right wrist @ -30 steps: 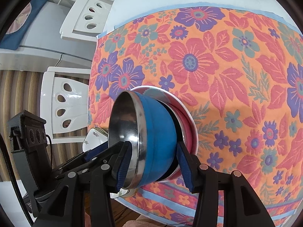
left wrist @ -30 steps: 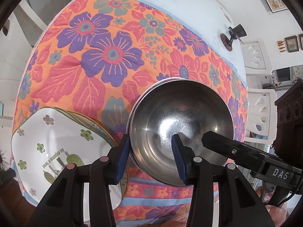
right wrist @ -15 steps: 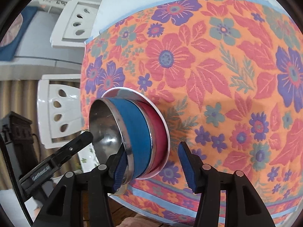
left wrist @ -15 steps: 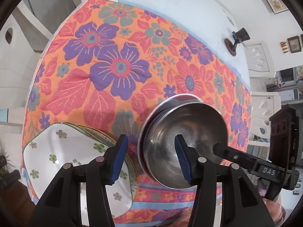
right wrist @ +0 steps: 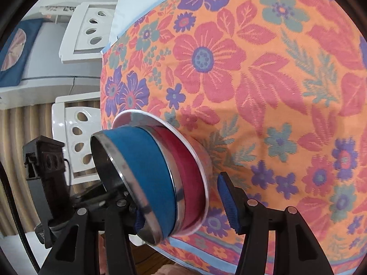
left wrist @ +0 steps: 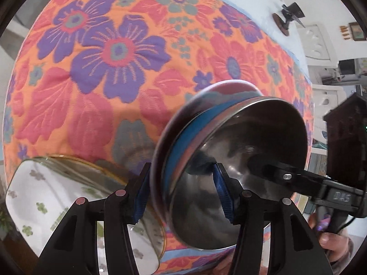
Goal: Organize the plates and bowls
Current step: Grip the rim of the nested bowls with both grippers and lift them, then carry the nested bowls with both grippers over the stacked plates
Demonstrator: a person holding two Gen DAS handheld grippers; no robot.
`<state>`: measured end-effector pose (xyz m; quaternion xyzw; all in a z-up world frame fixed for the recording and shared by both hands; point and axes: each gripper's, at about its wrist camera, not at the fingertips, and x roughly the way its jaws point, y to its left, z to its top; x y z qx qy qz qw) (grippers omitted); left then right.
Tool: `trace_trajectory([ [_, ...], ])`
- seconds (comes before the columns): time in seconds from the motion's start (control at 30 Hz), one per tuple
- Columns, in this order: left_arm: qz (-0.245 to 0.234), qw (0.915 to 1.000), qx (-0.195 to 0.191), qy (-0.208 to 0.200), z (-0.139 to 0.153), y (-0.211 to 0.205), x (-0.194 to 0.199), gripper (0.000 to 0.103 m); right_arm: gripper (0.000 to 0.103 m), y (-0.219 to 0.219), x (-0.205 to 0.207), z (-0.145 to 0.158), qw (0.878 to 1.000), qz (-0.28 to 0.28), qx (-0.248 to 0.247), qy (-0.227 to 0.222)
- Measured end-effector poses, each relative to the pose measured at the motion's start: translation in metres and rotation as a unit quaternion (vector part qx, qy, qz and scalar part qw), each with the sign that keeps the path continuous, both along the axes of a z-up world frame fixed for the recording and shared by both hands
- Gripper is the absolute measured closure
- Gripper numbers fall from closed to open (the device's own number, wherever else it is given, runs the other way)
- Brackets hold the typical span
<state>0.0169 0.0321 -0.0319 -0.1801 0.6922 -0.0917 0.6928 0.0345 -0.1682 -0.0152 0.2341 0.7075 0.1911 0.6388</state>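
Observation:
A steel bowl with a blue outside [left wrist: 240,160] [right wrist: 146,160] sits tilted in a red bowl [right wrist: 188,167]. The red bowl rests in a white-rimmed bowl [right wrist: 201,174] on the floral tablecloth [left wrist: 103,80]. My left gripper [left wrist: 181,196] straddles the stack's near rim, one pad inside the steel bowl and one outside. Its jaws are opening and no pad clearly presses. My right gripper [right wrist: 183,213] straddles the opposite rim. Its jaws are opening too, and the outer pad [right wrist: 227,204] stands apart from the white rim. A white square plate with green flowers [left wrist: 45,194] lies to the left.
The bowls stand close to the table's front edge [right wrist: 206,259]. White plastic chairs [right wrist: 78,142] stand beside the table. A small dark stand [left wrist: 286,18] sits at the far end. A dark cabinet [left wrist: 344,142] is at the right, with a person's hand [left wrist: 328,240] below it.
The blue steel bowl has gone down into the red bowl. Both grippers have widened from their grip on its rim and have sunk closer to the table.

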Motion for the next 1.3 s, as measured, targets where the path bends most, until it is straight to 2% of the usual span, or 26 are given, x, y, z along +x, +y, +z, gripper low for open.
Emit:
trace_trajectory([
  [0.17,-0.009,0.9999,-0.005,-0.008,0.001,-0.002,0.004,0.051,0.054,0.002,0.002,-0.016,1.000,-0.006,0.020,-0.001],
  [0.43,-0.019,0.9997,0.007,-0.016,0.004,-0.007,0.006,0.051,0.052,0.003,-0.001,-0.019,0.999,-0.009,0.028,-0.015],
  [0.73,-0.024,0.9990,0.015,-0.035,0.015,-0.007,0.002,0.052,0.052,0.006,-0.003,-0.005,0.999,0.002,0.011,-0.045],
  [1.3,-0.017,0.9959,0.035,-0.082,0.047,0.003,-0.017,0.052,0.052,0.028,-0.014,0.026,0.996,0.020,0.009,-0.082],
])
